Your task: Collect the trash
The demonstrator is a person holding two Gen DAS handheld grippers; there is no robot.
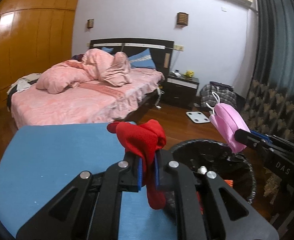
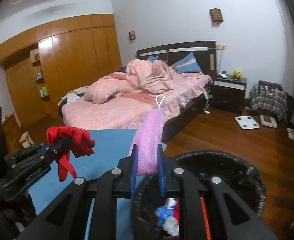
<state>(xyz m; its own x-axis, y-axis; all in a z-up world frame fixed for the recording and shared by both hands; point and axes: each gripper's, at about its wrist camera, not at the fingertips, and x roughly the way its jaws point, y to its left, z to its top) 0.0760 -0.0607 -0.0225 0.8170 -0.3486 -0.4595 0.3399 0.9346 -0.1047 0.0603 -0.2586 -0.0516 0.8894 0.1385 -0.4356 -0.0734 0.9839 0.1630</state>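
My left gripper point(image 1: 147, 161) is shut on a crumpled red cloth point(image 1: 141, 138), which bunches above the jaws and hangs below them. It is held over the right edge of a blue table point(image 1: 56, 154), beside a black-lined trash bin point(image 1: 213, 160). From the right wrist view the same red cloth point(image 2: 72, 140) and left gripper point(image 2: 61, 143) show at the left. My right gripper point(image 2: 147, 160) is shut on a folded pink face mask point(image 2: 149, 138) with a white ear loop, held at the near rim of the bin point(image 2: 227, 160). The pink mask point(image 1: 227, 124) hangs above the bin's far rim in the left wrist view.
Trash lies inside the bin point(image 2: 167, 216). Beyond the table stands a bed point(image 1: 76, 100) with pink bedding. A dark nightstand point(image 1: 182, 89), a plaid bag point(image 1: 219, 97) and a white scale point(image 1: 197, 117) sit on the wooden floor. Curtains point(image 1: 277, 60) hang at the right, a wooden wardrobe point(image 1: 32, 50) at the left.
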